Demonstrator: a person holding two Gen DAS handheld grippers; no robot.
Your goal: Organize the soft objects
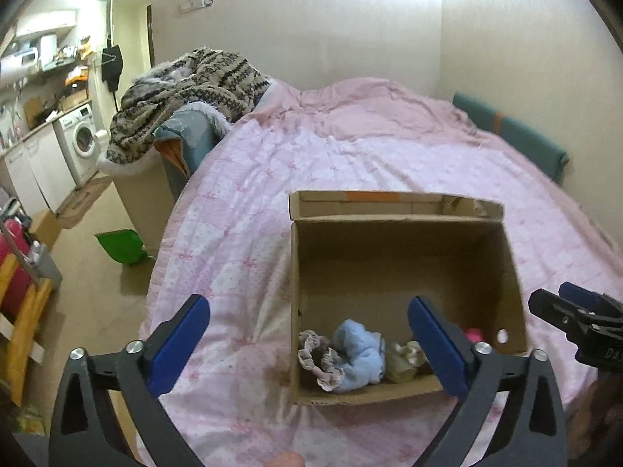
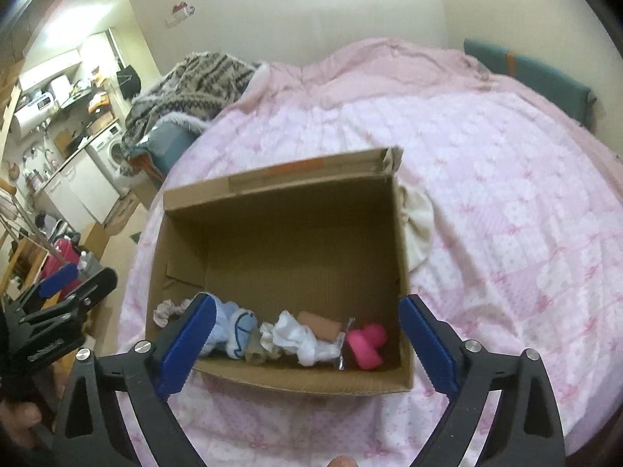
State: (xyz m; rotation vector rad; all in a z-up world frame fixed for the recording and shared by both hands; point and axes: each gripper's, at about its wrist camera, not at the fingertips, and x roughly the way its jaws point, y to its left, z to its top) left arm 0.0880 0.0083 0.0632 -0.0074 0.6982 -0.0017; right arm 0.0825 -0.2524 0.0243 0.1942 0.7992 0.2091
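An open cardboard box [image 1: 409, 257] [image 2: 296, 225] stands on the pink bed. At its near end lie soft items: a frilly scrunchie [image 1: 317, 358] [image 2: 167, 309], a light blue plush [image 1: 358, 350] [image 2: 233, 327], a white cloth [image 2: 300, 336], a tan piece [image 2: 321, 325] and a pink item [image 2: 368, 344]. My left gripper [image 1: 307, 346] is open and empty above the box's near left corner. My right gripper [image 2: 307, 338] is open and empty over the box's near edge. A cream cloth [image 2: 418, 229] lies on the bed just right of the box.
The pink bedspread [image 1: 350, 163] [image 2: 486, 194] covers the bed. A patterned blanket [image 1: 187, 93] is heaped on a chair at the left. A green dustpan [image 1: 120, 247] lies on the floor. A washing machine [image 1: 80, 142] and counters stand far left.
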